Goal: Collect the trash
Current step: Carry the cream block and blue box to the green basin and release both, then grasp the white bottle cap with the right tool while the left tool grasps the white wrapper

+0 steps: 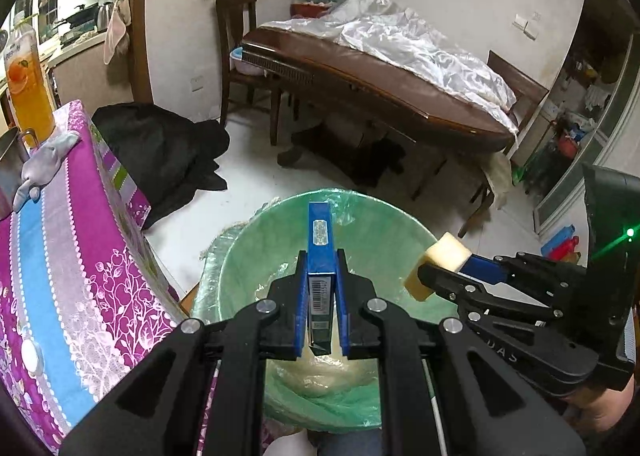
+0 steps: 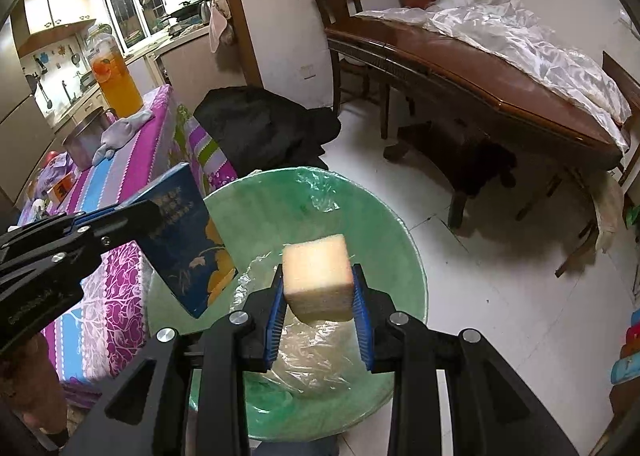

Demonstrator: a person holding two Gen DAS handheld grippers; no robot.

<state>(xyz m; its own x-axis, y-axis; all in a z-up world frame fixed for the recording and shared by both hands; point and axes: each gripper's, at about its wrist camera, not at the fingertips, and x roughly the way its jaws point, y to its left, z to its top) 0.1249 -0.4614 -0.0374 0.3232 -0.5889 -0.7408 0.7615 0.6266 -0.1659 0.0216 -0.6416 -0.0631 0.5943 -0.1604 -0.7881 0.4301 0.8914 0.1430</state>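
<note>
My left gripper is shut on a flat blue box and holds it edge-up over the green-lined trash bin. The box also shows in the right wrist view, with the left gripper at the left. My right gripper is shut on a pale yellow sponge block above the bin. In the left wrist view the right gripper holds the sponge over the bin's right rim. Pale crumpled plastic lies in the bin's bottom.
A table with a purple, blue and grey floral cloth stands left of the bin, with an orange drink jar and a grey cloth on it. A black bag lies on the white floor. A brown dining table with chairs stands behind.
</note>
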